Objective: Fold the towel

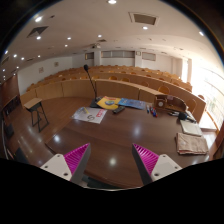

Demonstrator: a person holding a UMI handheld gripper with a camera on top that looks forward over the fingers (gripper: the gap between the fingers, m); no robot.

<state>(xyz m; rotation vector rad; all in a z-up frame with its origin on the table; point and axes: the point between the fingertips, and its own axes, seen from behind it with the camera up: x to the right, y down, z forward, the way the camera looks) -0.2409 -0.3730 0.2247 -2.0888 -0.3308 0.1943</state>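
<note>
My gripper [112, 160] is open and empty, held well above a dark brown wooden table [112, 135]. Its two fingers with magenta pads [76, 157] stand wide apart with only bare tabletop between them. A folded grey-beige towel [191, 143] lies on the table to the right, beyond the right finger. A smaller light cloth or paper [190, 127] lies just behind it.
A white and pink sheet [90, 115] lies at the table's left. A yellow object [108, 102] and blue items [133, 103] sit at the far side, a brown box [170, 102] at far right. A chair [38, 112] stands left. Rows of wooden desks [110, 80] fill the room.
</note>
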